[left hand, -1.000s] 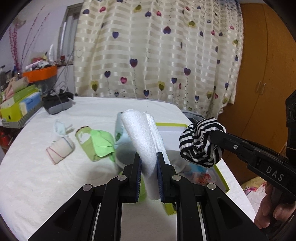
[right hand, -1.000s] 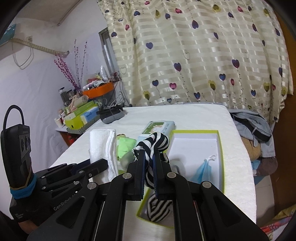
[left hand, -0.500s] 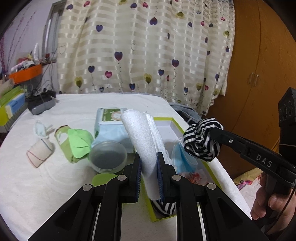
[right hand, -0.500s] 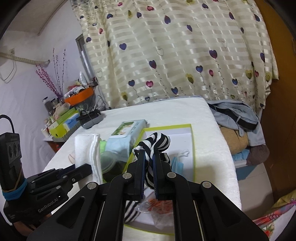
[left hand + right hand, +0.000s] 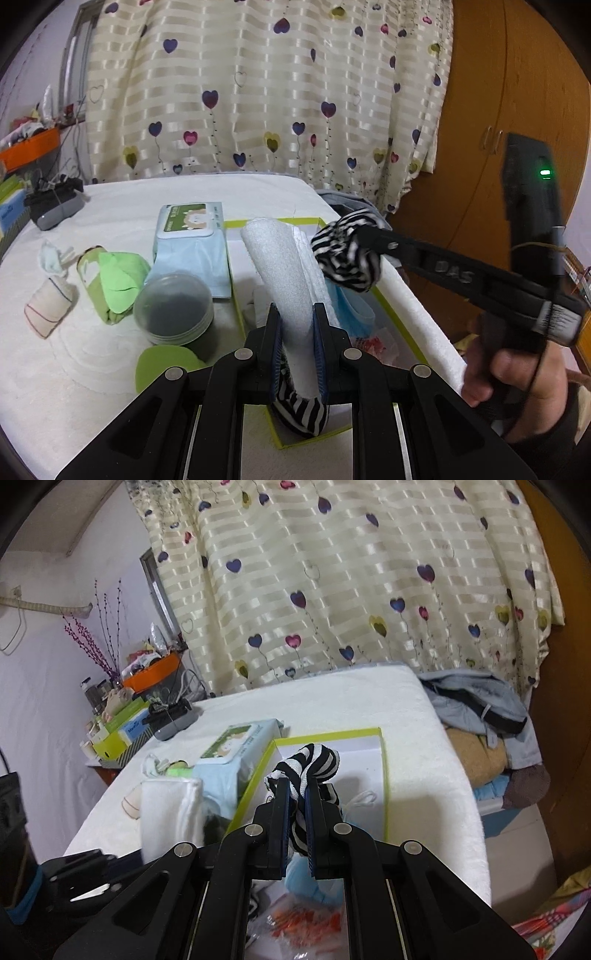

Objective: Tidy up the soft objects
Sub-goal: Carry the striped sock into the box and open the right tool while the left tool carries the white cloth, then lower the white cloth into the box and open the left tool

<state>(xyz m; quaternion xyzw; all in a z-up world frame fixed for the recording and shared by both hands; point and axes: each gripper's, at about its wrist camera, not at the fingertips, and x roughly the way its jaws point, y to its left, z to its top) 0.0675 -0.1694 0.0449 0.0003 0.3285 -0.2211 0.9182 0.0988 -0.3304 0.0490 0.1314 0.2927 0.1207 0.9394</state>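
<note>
Softness rules both loads; my left gripper (image 5: pixel 298 328) clamps the limp white towel (image 5: pixel 284 273) at its fold, above the green-rimmed box (image 5: pixel 391 306); at 2 o'clock my right gripper (image 5: pixel 296 805) pinches the light striped sock (image 5: pixel 308 764) over that box.

My left camera looks forward along its fingers, close above the box (image 5: pixel 380 295), facing the curtain (image 5: pixel 258 92) and wardrobe (image 5: pixel 517 110). My right camera looks from the box's (image 5: pixel 384 771) near right, facing the curtain (image 5: pixel 351 572) and left shelf (image 5: pixel 122 723). Both share box, wipes (image 5: pixel 188 236) (image 5: pixel 236 749) and table (image 5: pixel 74 362) (image 5: pixel 332 709).
</note>
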